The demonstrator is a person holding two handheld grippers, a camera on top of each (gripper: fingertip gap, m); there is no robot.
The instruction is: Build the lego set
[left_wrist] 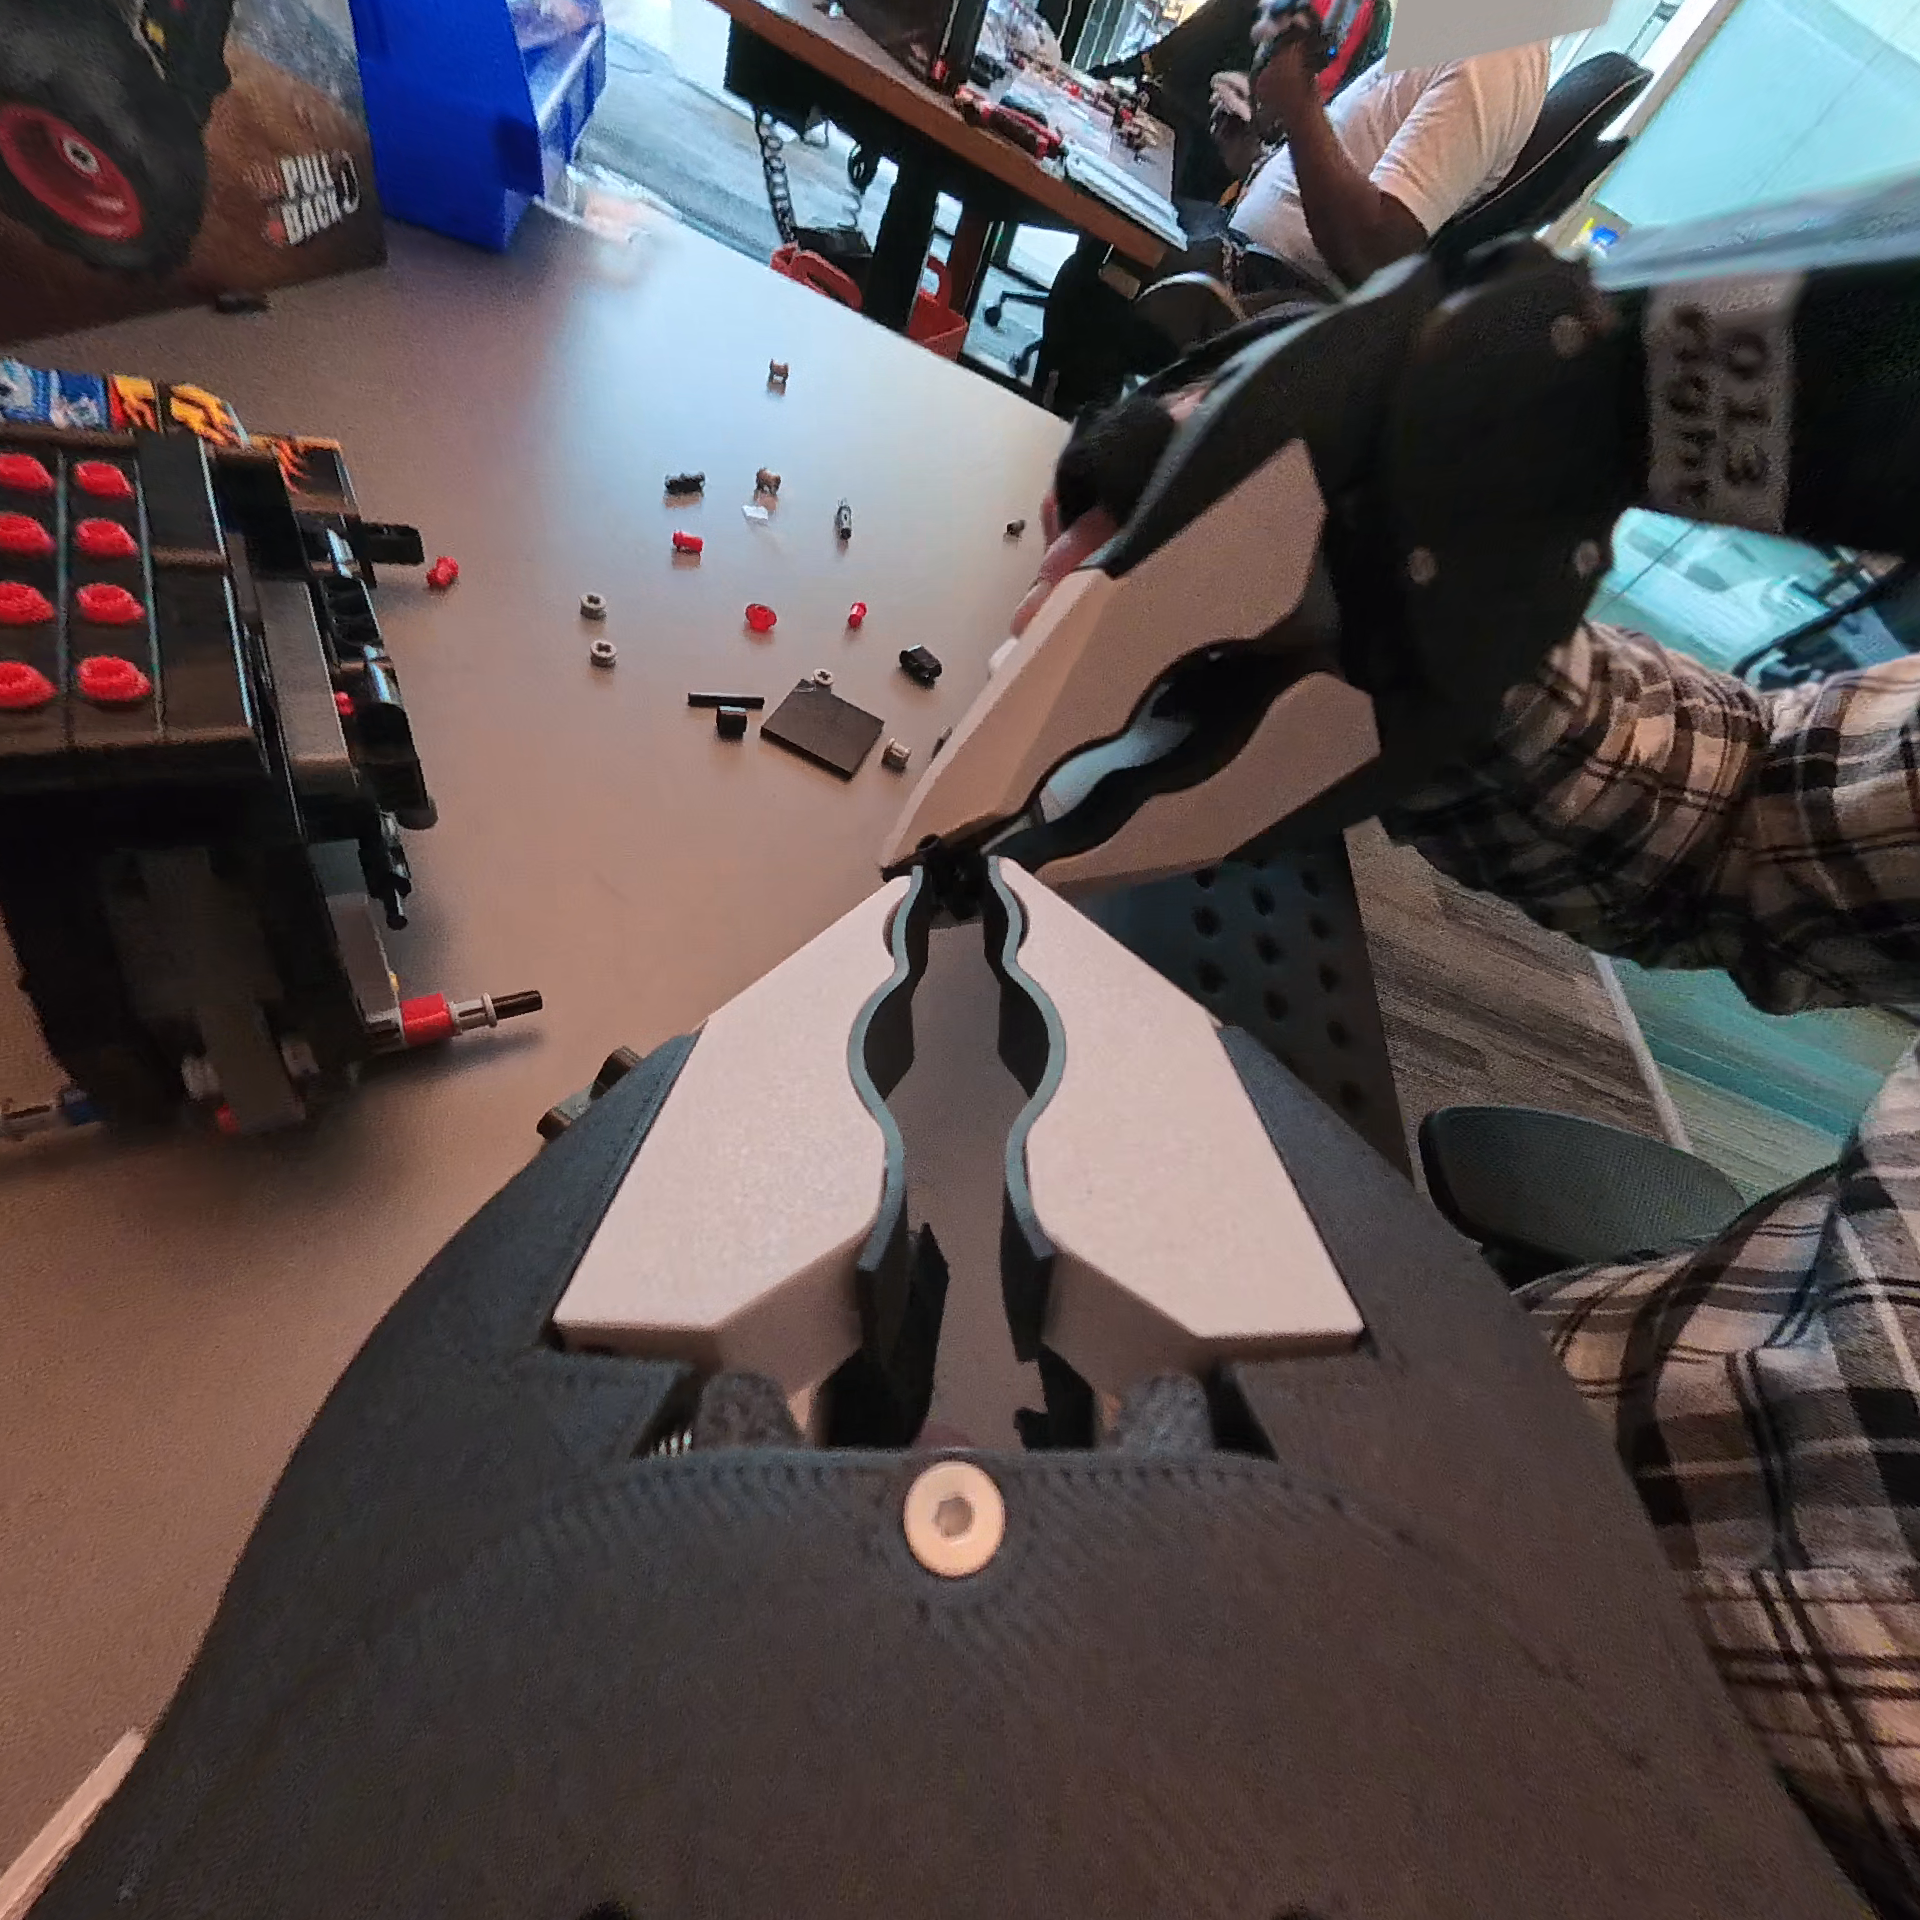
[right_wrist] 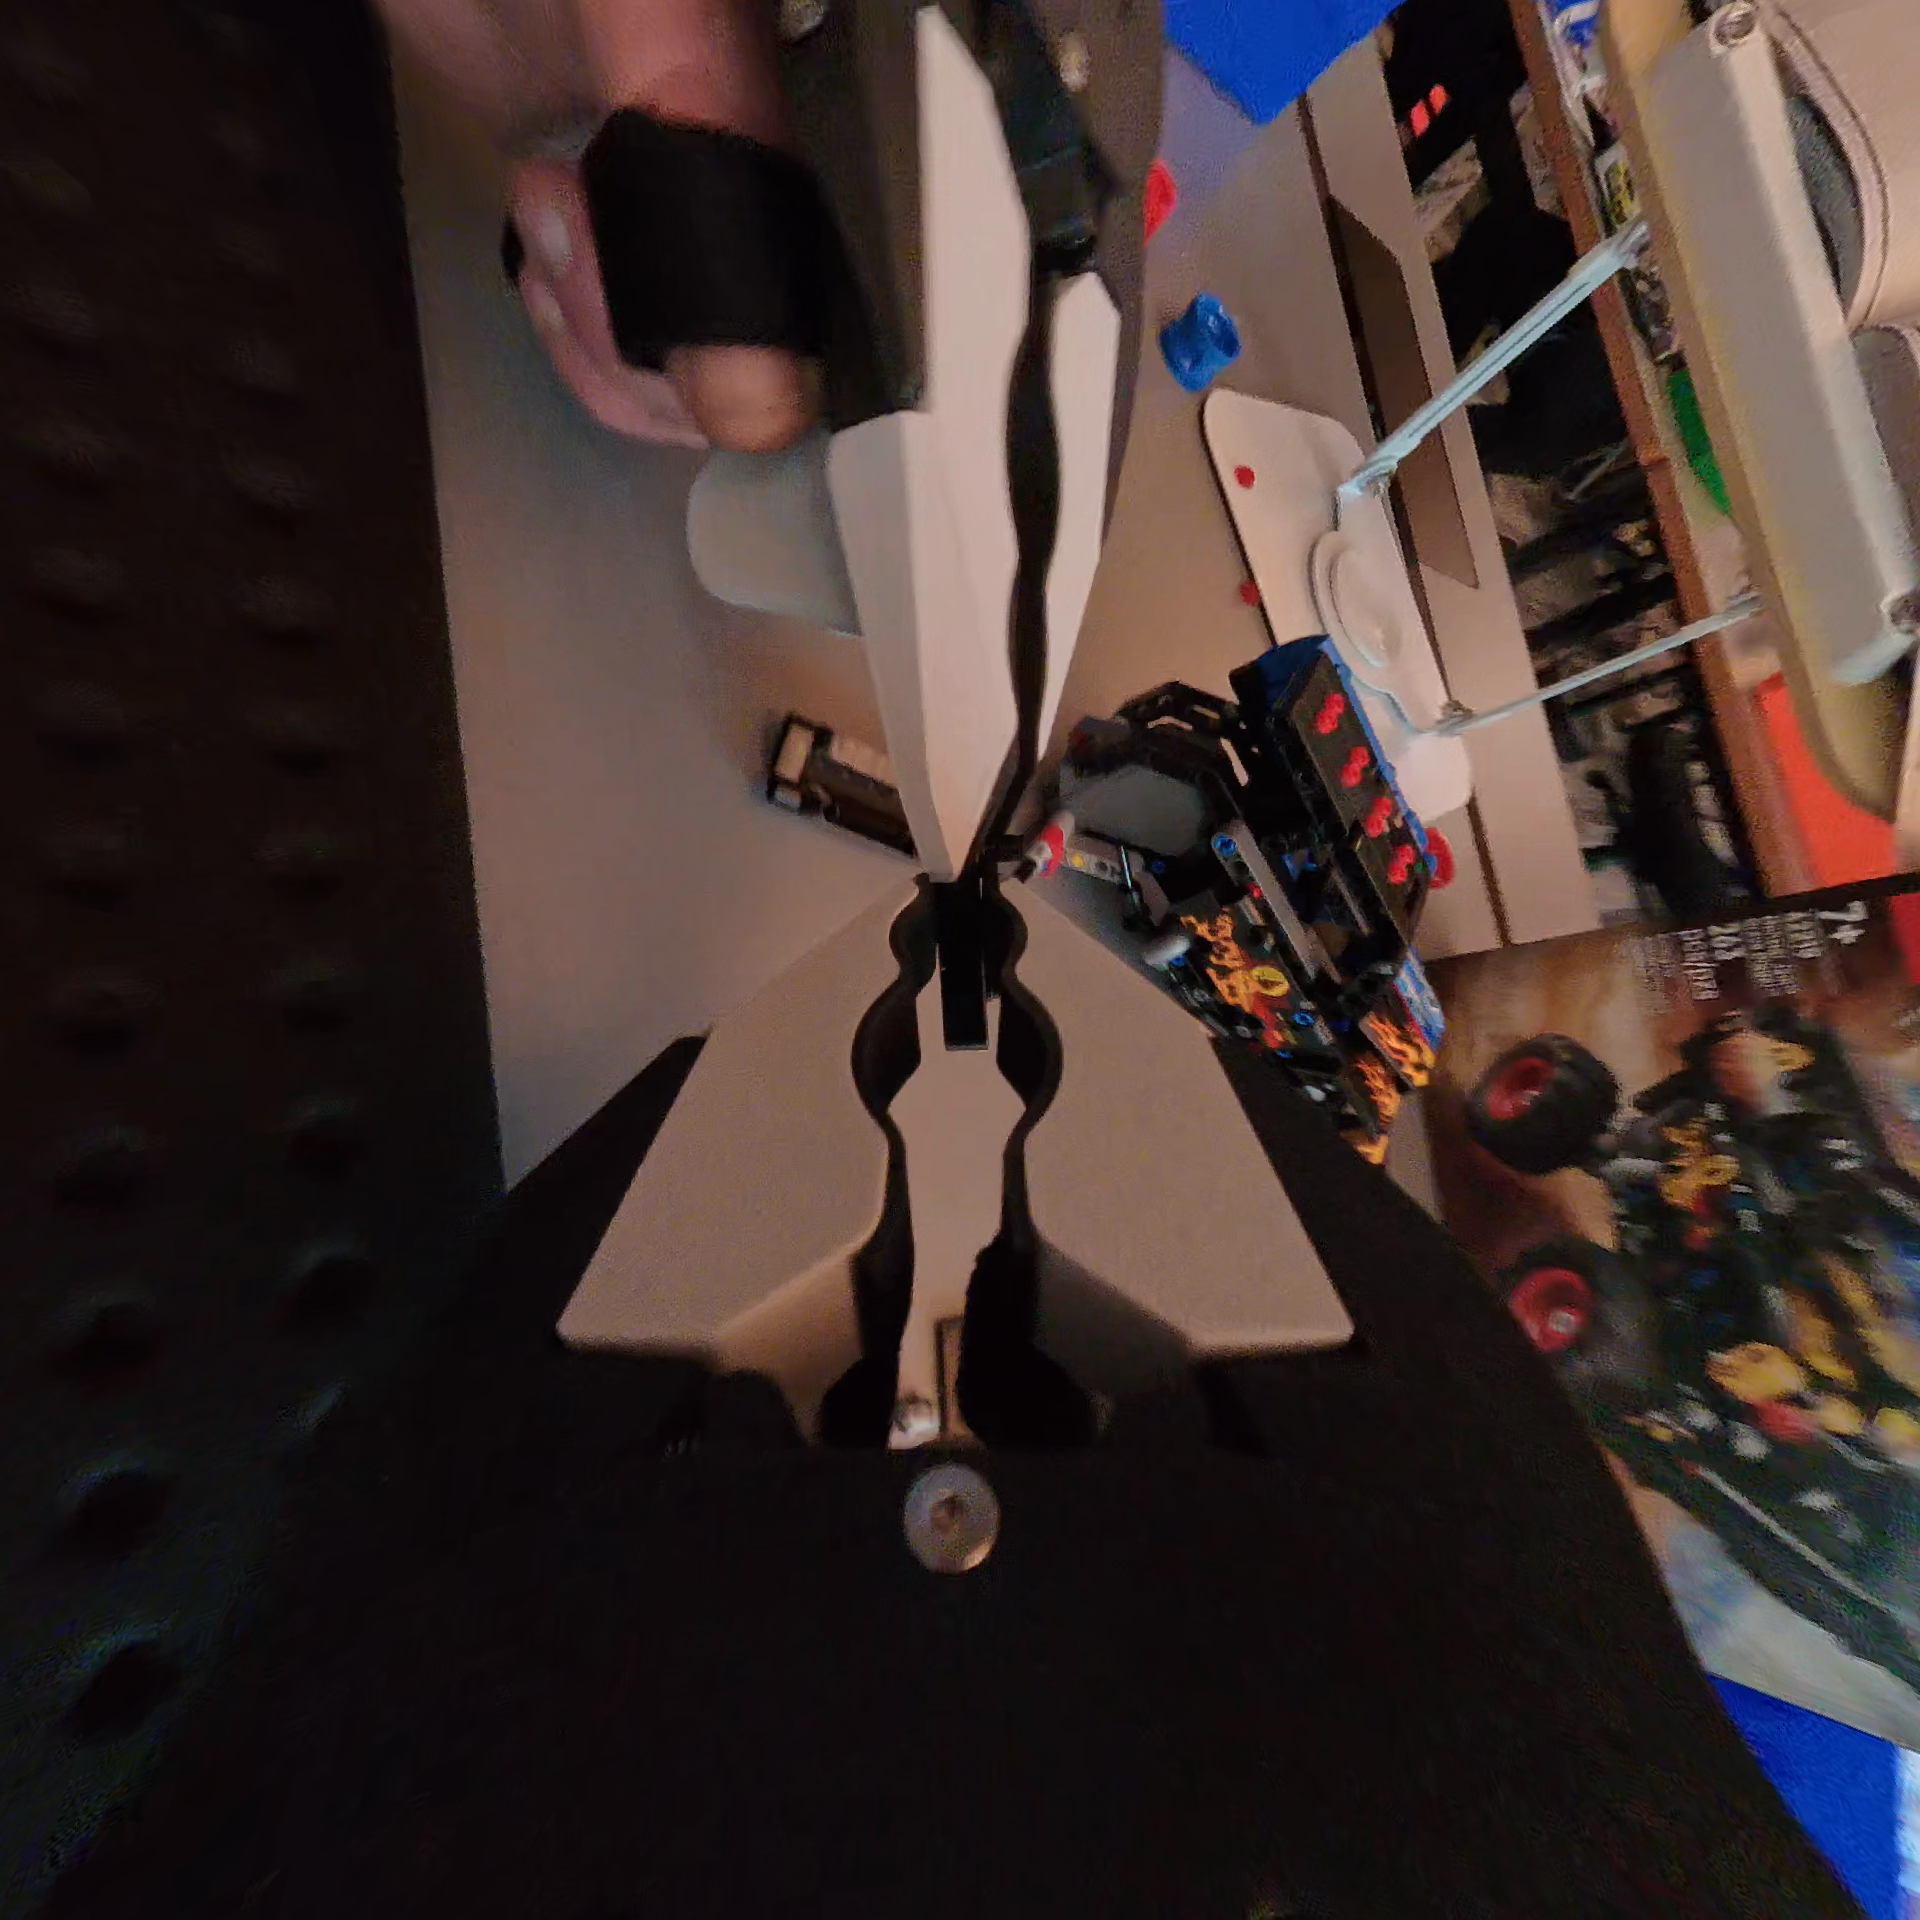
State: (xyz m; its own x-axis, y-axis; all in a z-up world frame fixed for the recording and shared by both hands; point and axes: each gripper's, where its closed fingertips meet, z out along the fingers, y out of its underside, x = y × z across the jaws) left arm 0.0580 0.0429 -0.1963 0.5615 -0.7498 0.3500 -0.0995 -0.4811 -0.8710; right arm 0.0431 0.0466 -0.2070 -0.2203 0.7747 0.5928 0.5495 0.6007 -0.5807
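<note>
A smooth grey tabletop [left_wrist: 582,935] runs toward a room with a wooden desk [left_wrist: 987,156] and a seated person [left_wrist: 1382,156] at the upper right. At the left of the left wrist view stands the partly built black Lego vehicle body [left_wrist: 197,748] with red studs and flame stickers, its red-collared axle pointing right. Loose small red, black and grey Lego pieces [left_wrist: 769,613] lie mid-table. At centre, the left gripper [left_wrist: 954,883] and right gripper [left_wrist: 940,847] meet tip to tip, their white wedge fingers with wavy black pads nearly closed. In the right wrist view the right gripper [right_wrist: 961,935] pinches a thin flat black Lego piece [right_wrist: 964,987], its long axis along the fingers; the left gripper's [right_wrist: 982,831] tips are drawn together onto its far end.
</note>
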